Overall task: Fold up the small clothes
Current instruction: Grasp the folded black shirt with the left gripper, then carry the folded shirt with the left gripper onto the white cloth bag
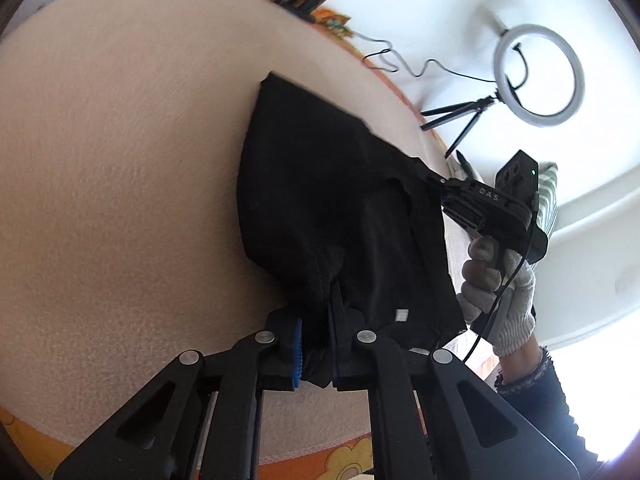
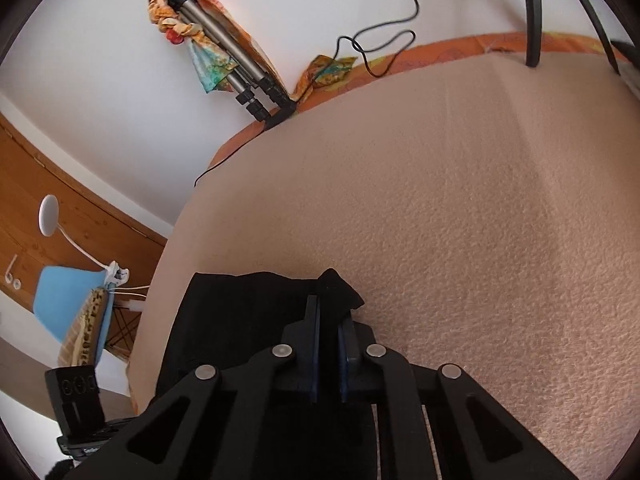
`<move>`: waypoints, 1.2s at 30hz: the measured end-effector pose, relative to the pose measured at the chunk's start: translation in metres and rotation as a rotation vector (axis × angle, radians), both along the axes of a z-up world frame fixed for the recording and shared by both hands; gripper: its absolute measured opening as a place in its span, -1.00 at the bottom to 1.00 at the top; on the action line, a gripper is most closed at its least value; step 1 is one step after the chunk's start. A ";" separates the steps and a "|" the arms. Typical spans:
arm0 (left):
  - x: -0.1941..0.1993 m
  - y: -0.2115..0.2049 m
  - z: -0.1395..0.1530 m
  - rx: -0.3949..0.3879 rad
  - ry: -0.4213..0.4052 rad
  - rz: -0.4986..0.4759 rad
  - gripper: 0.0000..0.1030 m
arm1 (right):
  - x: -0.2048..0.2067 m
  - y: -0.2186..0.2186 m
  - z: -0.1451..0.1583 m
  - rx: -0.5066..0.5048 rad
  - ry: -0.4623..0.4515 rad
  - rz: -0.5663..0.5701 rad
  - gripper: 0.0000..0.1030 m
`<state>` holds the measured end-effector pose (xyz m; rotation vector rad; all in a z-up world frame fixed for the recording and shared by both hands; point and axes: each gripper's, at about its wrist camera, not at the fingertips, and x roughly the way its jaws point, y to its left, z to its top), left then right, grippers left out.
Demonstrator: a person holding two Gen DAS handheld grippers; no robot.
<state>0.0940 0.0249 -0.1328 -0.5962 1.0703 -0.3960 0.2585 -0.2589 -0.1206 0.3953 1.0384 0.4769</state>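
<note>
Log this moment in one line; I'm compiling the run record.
stage: grasp | left tool: shut on black garment | right tool: shut on black garment | surface: beige blanket

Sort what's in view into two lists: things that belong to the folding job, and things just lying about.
Part of the job:
- black garment
- left gripper, shut on the garment
- right gripper, shut on the garment
- beige blanket under it

Just lying about:
- ring light on its small stand
- folded tripod
- black cable
- blue chair
</note>
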 end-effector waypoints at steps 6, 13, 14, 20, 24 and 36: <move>-0.006 -0.008 0.022 0.026 -0.101 -0.029 -0.86 | -0.009 0.005 0.027 -0.032 -0.078 0.007 -0.94; -0.010 -0.023 0.040 0.014 -0.156 -0.063 -0.86 | -0.028 -0.001 0.056 -0.043 -0.155 0.009 -0.94; -0.010 -0.026 0.043 0.009 -0.161 -0.070 -0.86 | -0.031 -0.004 0.060 -0.044 -0.167 0.007 -0.95; -0.012 -0.053 0.064 0.041 -0.240 -0.130 -0.87 | -0.049 -0.030 0.089 -0.046 -0.228 -0.018 -0.95; -0.008 -0.059 0.062 0.020 -0.261 -0.153 -0.87 | -0.057 -0.060 0.108 -0.067 -0.244 -0.063 -0.95; 0.027 -0.145 0.088 -0.004 -0.390 -0.327 -0.87 | -0.068 -0.175 0.172 -0.144 -0.324 -0.192 -0.95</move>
